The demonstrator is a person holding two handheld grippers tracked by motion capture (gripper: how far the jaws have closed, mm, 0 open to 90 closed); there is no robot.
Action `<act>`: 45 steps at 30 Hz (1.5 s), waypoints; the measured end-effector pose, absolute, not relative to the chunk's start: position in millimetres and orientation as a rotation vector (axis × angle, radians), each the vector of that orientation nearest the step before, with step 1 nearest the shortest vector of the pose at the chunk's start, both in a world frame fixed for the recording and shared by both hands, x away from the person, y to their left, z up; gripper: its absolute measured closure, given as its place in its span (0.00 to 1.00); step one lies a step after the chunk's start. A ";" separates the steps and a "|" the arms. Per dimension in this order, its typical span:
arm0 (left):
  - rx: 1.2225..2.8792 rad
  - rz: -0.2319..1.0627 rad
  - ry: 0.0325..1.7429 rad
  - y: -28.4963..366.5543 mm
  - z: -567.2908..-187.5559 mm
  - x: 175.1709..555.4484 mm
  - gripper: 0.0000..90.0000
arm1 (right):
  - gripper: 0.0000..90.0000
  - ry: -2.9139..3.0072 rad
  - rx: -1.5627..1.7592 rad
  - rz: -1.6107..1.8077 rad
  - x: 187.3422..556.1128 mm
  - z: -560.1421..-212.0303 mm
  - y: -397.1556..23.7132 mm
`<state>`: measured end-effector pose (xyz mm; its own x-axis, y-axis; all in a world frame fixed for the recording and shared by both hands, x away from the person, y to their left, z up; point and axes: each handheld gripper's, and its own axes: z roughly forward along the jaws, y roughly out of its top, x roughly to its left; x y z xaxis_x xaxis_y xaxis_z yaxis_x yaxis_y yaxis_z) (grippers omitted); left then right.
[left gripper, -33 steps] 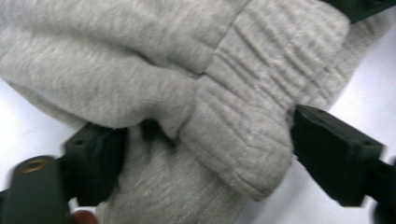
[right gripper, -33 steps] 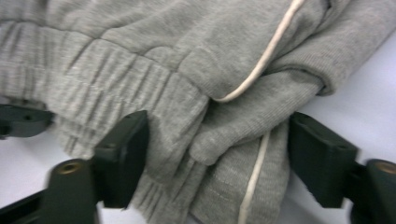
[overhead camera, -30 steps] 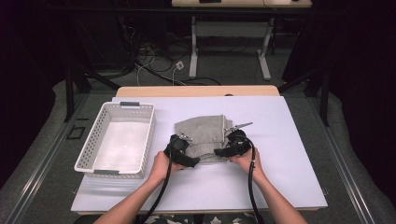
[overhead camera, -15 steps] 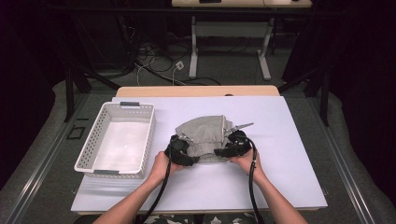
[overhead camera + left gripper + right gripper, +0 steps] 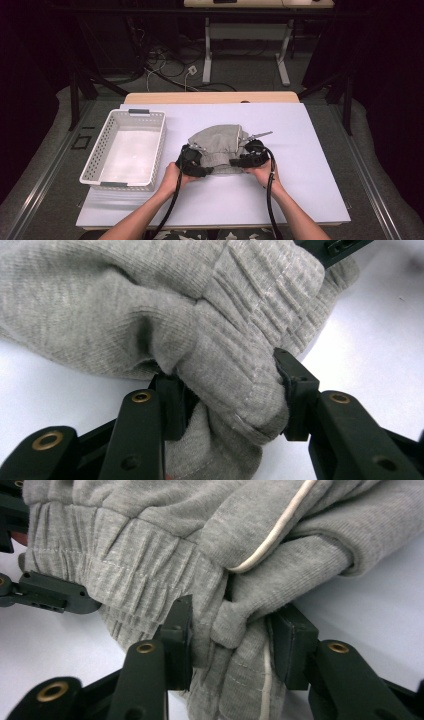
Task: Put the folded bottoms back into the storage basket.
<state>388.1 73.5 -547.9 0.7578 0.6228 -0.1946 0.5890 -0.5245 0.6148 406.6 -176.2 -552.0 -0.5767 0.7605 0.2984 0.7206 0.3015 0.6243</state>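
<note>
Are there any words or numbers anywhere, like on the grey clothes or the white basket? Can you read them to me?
None can be read.
Grey garment: plain knit with a pale cord, no print or label showing.
White basket: no writing; the dark tab on its far rim is too small to tell.
Left gripper and right gripper: black jaws with brass rivets, no markings.

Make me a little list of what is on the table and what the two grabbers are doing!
garment: folded grey knit garment with elastic band, middle of the white table cover
basket: white perforated plastic basket, to the garment's left
left gripper: jaws have just been closing, pinching the garment's near edge
right gripper: jaws have just been closing, pinching the garment's near edge
</note>
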 end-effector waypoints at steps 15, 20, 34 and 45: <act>2.254 0.130 0.876 75.2 -537.6 382.8 0.65 | 0.67 2.456 1.319 1.095 398.1 -544.2 -165.9; 2.251 0.153 0.869 75.3 -535.9 381.3 0.65 | 0.67 2.444 1.265 1.062 394.6 -542.1 -161.2; 2.275 0.136 0.889 78.9 -535.3 384.3 0.51 | 0.67 2.445 1.206 1.011 390.3 -538.2 -154.4; 2.185 -0.007 1.038 96.3 -531.1 406.8 0.13 | 0.27 2.487 1.388 0.986 406.9 -541.6 -163.8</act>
<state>406.8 96.3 -531.1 0.6778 0.6762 -0.2886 0.6802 -0.4277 0.5953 406.9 -163.8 -541.6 -0.5692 0.7988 0.1949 0.7154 0.3642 0.5963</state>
